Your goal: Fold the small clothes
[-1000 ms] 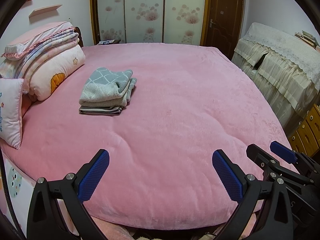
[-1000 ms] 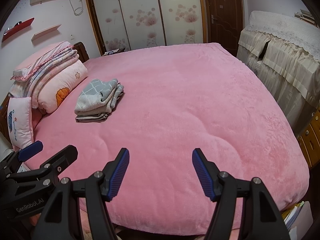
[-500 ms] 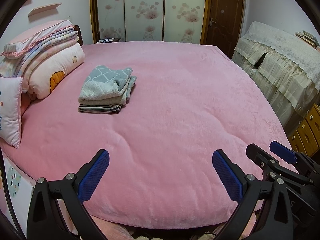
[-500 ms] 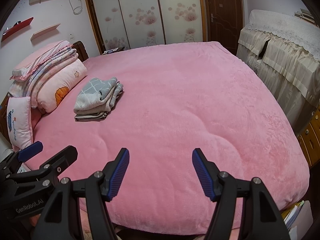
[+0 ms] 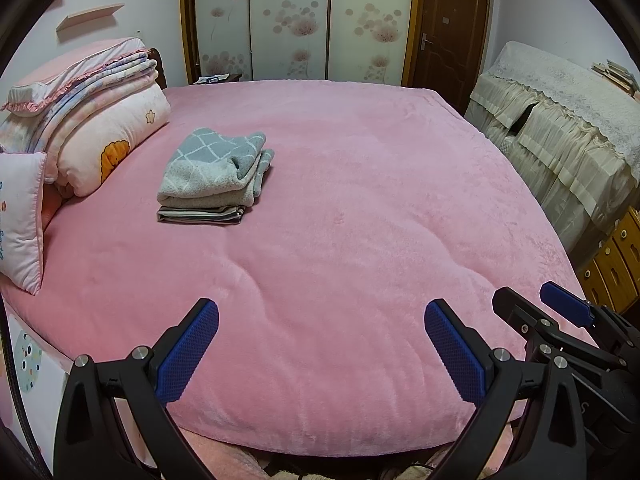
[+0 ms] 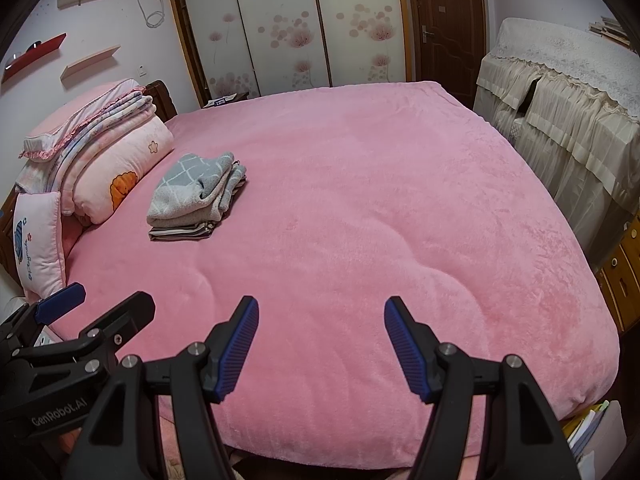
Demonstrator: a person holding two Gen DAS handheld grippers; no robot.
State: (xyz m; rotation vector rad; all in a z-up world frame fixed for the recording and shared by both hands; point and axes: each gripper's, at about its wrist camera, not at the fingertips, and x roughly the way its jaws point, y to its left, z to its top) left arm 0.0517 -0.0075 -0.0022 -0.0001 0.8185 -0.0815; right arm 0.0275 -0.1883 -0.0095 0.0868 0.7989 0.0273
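Folded clothes stack (image 5: pixel 214 178) sits on the pink bed (image 5: pixel 360 200) near the bedding pile (image 5: pixel 100 120). Left claw (image 5: pixel 320 344) and right claw (image 6: pixel 320 344) hover wide apart, empty. No unfolded garment visible; folding appears complete

Home bedroom: pink bed (image 5: pixel 360 208), wardrobe (image 5: pixel 292 24)

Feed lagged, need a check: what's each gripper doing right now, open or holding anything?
Left gripper: open, holding nothing, above the bed.
Right gripper: open, holding nothing, also clear of the clothes.
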